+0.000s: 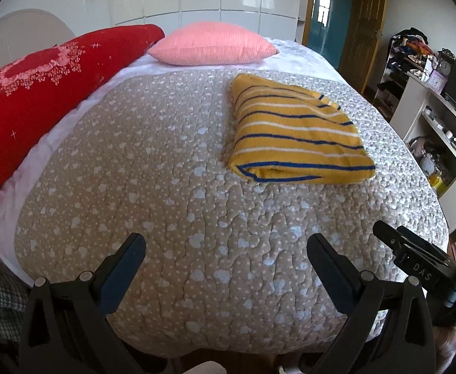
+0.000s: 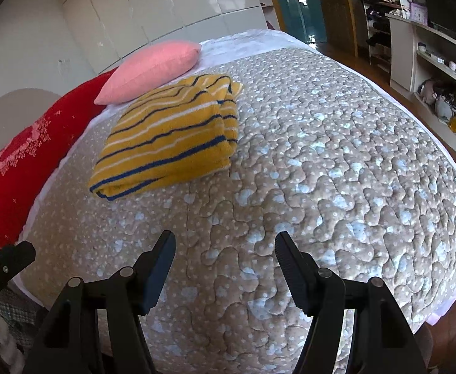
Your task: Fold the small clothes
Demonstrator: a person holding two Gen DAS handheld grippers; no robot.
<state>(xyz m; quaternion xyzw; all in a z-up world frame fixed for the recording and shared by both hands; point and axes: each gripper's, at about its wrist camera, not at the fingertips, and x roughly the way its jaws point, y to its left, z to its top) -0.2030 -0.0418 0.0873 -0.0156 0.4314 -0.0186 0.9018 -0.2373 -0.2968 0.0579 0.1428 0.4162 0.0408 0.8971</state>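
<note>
A: The left hand-held gripper [image 1: 226, 251] stands wide with nothing between its 2 fingers, only the quilted bedspread [image 1: 165, 218] under them. The right hand-held gripper [image 2: 225, 249] is also apart and empty, poised over the near part of the same bed cover.

B: Does either one touch the garment?

A: No. Both sit near the foot of the bed, and the yellow striped garment [image 1: 293, 131] lies further up, clear of both. In the right wrist view it sits ahead and to the left [image 2: 168, 137]; in the left wrist view, ahead and to the right.

B: What state is it in?

A: It looks already folded into a thick, roughly square bundle, with a doubled edge facing the cameras. So I judge that the fold on this piece is done or nearly done, and the hands are off it.

B: And the next move?

A: Either 1 more fold or tidying. That calls for reaching forward, pinching the near doubled edge at 2 corners, and keeping the layers together so the bundle does not slip open.

B: Beyond it?

A: A pink pillow [image 1: 212, 43] and a red pillow [image 1: 41, 87] at the head of the bed.
</note>
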